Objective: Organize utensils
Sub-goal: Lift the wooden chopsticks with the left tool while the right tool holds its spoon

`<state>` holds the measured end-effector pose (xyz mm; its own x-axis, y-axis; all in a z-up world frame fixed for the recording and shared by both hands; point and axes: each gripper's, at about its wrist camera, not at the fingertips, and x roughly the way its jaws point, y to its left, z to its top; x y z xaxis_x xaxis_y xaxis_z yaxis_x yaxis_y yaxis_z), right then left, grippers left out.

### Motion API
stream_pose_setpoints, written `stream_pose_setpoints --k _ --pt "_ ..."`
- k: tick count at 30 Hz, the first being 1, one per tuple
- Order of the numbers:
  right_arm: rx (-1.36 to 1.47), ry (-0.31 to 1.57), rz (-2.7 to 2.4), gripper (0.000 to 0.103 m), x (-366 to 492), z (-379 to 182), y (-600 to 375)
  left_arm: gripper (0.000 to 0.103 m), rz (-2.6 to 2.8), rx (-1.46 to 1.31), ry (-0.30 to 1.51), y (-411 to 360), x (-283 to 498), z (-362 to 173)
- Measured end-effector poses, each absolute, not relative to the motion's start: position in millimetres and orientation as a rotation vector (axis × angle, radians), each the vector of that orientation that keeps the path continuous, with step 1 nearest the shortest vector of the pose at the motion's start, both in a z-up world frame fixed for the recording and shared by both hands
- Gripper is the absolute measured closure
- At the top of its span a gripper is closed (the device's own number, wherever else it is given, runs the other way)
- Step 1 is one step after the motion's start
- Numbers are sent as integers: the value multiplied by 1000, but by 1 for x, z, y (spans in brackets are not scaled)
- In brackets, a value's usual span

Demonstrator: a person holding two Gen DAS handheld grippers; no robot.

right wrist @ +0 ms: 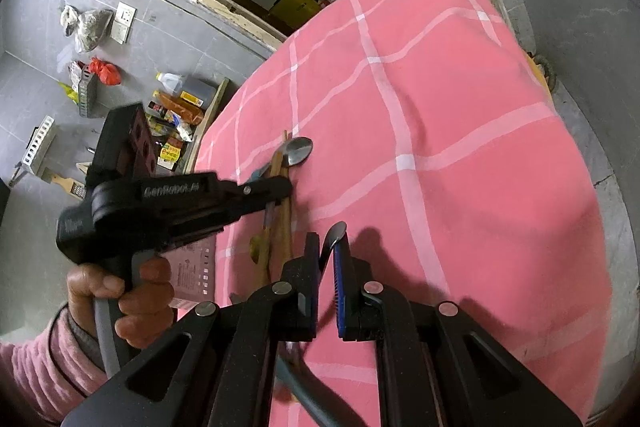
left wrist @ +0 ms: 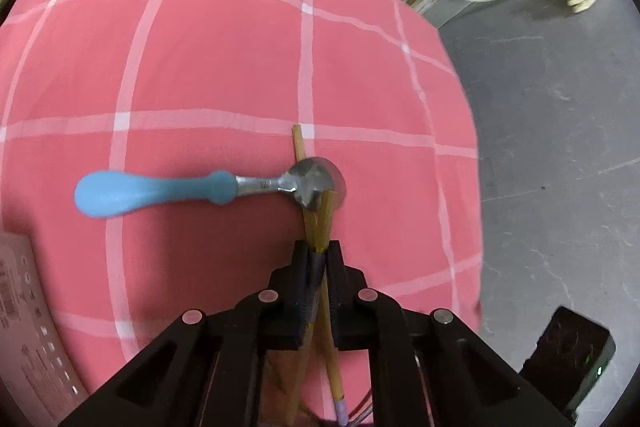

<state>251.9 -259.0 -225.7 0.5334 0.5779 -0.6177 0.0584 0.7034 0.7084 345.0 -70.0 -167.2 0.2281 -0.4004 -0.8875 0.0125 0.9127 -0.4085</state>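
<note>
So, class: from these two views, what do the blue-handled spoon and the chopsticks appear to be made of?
Blue-handled spoon: the bowl looks like polished metal, mirror-like and reflecting; the handle looks like matte plastic or silicone, evenly light blue.
Chopsticks: probably bamboo or wood, tan and dull, with a darker band where the left gripper holds them.

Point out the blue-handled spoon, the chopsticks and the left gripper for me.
blue-handled spoon (left wrist: 160,191), left wrist view, on the blue handle.
chopsticks (left wrist: 318,223), left wrist view, shafts just past the fingertips.
left gripper (left wrist: 319,253), left wrist view, between its fingertips.
</note>
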Motion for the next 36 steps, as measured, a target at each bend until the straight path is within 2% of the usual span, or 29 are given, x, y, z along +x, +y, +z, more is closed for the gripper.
stream_pose_setpoints --k 5,18,28,34,36 --pt "730 948 343 100 244 -215 -262 96 -351 -366 1245 -64 325 -151" --pt "710 964 312 99 236 -215 -274 94 -308 -463 1367 -70 347 -182" --pt "735 966 319 99 233 -220 -276 94 -173 -182 1446 -115 362 -173" --pt "756 977 319 99 231 -227 -273 94 -148 -64 1355 -138 355 -169" --pt "755 979 323 99 229 -226 -271 95 -194 -135 1336 -132 352 -170"
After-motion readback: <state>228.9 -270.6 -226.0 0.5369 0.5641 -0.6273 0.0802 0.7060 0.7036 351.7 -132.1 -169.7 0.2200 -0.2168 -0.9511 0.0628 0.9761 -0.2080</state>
